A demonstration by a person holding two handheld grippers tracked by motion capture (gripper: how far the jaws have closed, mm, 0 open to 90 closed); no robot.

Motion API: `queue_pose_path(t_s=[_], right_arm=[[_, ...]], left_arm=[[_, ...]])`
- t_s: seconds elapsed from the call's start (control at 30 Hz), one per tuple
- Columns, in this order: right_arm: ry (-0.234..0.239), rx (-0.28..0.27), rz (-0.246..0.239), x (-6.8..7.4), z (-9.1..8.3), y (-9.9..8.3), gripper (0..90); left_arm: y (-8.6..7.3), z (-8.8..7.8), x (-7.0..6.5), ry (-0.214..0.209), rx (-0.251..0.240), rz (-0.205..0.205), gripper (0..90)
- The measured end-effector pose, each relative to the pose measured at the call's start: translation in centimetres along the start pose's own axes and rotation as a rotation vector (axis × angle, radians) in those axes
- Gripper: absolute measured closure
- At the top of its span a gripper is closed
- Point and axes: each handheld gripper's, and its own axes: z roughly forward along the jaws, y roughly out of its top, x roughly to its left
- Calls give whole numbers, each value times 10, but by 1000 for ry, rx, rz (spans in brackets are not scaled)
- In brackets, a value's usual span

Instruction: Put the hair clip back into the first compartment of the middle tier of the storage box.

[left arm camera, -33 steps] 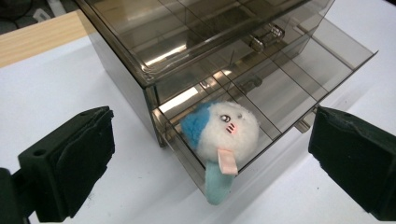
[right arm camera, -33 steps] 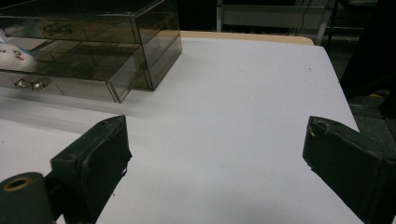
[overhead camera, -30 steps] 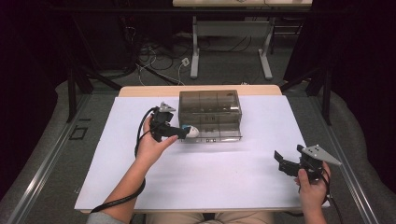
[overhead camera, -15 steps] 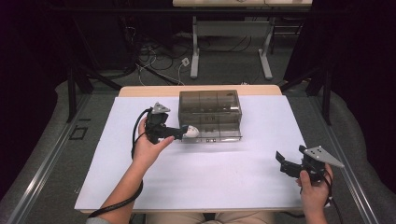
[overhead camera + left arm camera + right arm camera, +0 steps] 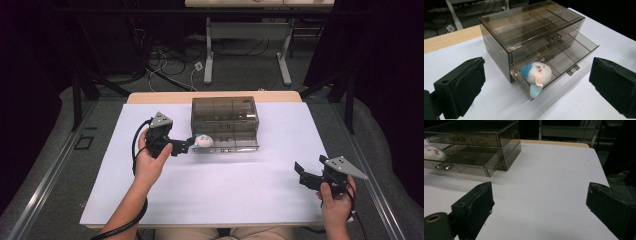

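**Plush toy lies in the open lower drawer, both grippers released**

In the high view, a smoky transparent drawer box [image 5: 224, 120] stands on the white desk [image 5: 220, 195], a little to the far side of the middle. Its lower drawer [image 5: 230, 142] is pulled out toward the near side. A small white and blue plush toy [image 5: 202, 140] lies at the left end of this drawer. The left gripper [image 5: 189, 146] is held by the left hand [image 5: 151, 160] just to the left of the toy, with its jaws pointing right toward it. The right gripper [image 5: 301, 173] is held by the right hand [image 5: 336, 200] at the near right corner of the desk, well apart from the box.

In the left gripper view, the two black jaws stand wide apart, and they hold nothing. Between them, farther off, the plush toy [image 5: 536, 75] rests inside the drawer [image 5: 564, 58] at its near left corner, and its blue end hangs over the front wall. The upper drawer of the box [image 5: 529, 27] is closed.

In the right gripper view, the jaws also stand wide apart and empty over the bare desk [image 5: 544, 185]. The drawer box [image 5: 474, 137] is at the far left, and a part of the toy [image 5: 432, 152] is seen in the open drawer at the left edge
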Motion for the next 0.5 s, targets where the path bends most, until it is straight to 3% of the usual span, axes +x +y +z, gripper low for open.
queue_pose_path(t_s=[0.5], right_arm=[[7,-7,-1,2,1,1,70]], left_arm=[[-14,-29,7,10,-77,-27,6]])
